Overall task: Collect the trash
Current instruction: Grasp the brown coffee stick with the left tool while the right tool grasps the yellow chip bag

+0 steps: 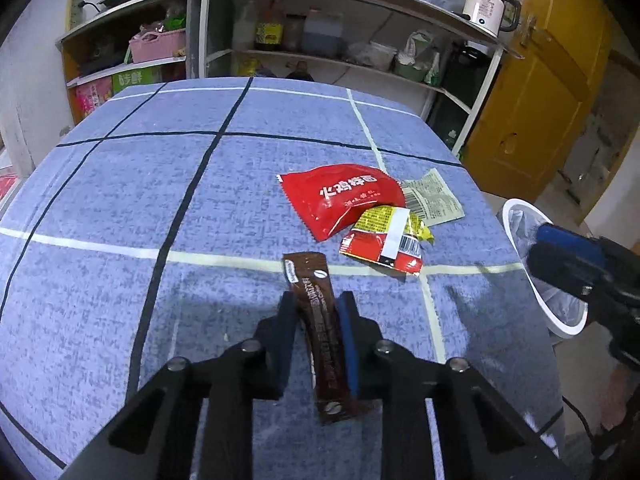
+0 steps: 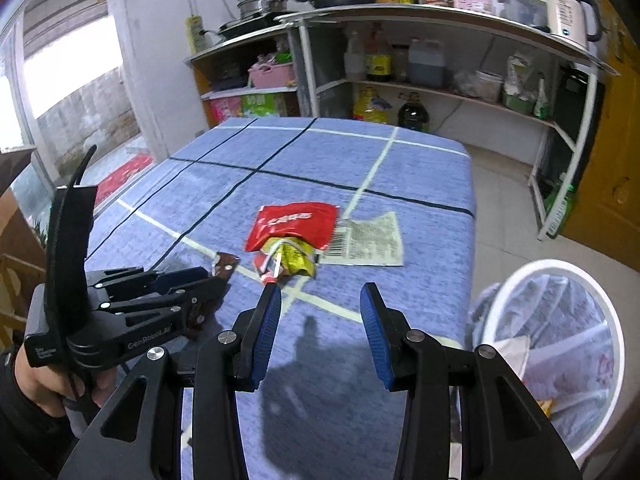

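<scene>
My left gripper (image 1: pixel 318 304) covers the brown sachet's (image 1: pixel 320 312) middle. The red packet (image 1: pixel 340 196) overlaps the pale wrapper (image 1: pixel 436 196). The bin (image 2: pixel 560 344) runs off the right wrist view's edge, its contents blurred.

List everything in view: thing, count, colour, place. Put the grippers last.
brown sachet: 1, dark brown, between the left gripper's fingers, just above the tablecloth
red packet: 1, red with white writing, mid-table
yellow-red wrapper: 1, yellow and red, crumpled, overlapping the red packet's near edge
pale wrapper: 1, pale green with a barcode, flat, to the right of the red packet
tablecloth: 1, blue with black and white lines, covering the table
bin: 1, white rim with clear liner, on the floor at the table's right
kettle: 1, white, shelf top
left gripper: 1, black, shut on the brown sachet
right gripper: 1, black with blue pads, open, empty
</scene>
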